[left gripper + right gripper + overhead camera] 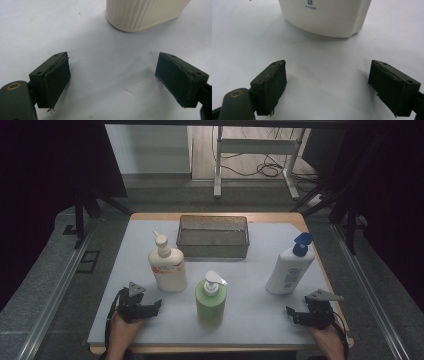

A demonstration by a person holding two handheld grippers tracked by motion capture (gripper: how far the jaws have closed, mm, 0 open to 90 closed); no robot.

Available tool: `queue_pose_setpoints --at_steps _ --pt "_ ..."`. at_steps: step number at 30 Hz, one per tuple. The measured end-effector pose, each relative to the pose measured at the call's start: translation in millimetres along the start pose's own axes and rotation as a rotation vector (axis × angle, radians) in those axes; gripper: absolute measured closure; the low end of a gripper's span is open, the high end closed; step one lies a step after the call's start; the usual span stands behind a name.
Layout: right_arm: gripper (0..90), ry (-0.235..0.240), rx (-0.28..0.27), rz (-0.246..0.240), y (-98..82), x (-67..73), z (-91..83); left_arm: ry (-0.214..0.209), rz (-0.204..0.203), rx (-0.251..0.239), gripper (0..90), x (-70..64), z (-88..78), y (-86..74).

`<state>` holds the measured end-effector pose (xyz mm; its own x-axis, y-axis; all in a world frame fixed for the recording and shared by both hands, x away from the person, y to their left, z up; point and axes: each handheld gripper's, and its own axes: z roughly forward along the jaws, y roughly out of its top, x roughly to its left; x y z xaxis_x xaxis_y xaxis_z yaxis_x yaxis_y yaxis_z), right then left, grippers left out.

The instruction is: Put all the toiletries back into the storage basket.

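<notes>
My left tool (112, 82) faces cream bottle (145, 13), right tool (328, 86) faces white bottle (324, 17); both gape, empty, on desk (250, 305).

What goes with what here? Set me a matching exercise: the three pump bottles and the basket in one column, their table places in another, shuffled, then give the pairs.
Things:
1. cream bottle
2. green bottle
3. blue-capped bottle
4. wire basket

Places:
A. far middle of the table
B. ahead of the right gripper
C. near middle, between the hands
D. ahead of the left gripper

Pairs: 1-D, 2-C, 3-B, 4-A
</notes>
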<state>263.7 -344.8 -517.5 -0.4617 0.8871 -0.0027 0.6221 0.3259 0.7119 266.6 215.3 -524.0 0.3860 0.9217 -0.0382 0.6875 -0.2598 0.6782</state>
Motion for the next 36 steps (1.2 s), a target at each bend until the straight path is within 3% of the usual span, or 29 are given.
queue_pose_setpoints --at_steps 13,26,29,34,36 --pt "14.1 0.025 -0.015 0.006 0.6 -3.7 -5.0 0.0 0.0 0.0 12.2 0.0 0.0 0.0" --pt "14.0 0.032 -0.023 -0.045 6.5 -11.7 -6.4 0.001 0.0 -0.001 12.2 -0.2 0.0 -0.2" --pt "13.9 0.034 -0.02 -0.033 10.4 -13.6 -6.2 0.001 0.003 0.0 12.1 0.0 -0.1 -0.2" --pt "14.3 0.041 -0.027 0.027 15.6 -21.3 -5.3 0.001 0.002 0.0 12.1 -0.2 0.0 -0.3" --pt "19.6 0.031 -0.027 0.067 16.6 -27.1 -3.3 0.002 0.002 0.0 12.2 -0.2 0.0 -0.3"
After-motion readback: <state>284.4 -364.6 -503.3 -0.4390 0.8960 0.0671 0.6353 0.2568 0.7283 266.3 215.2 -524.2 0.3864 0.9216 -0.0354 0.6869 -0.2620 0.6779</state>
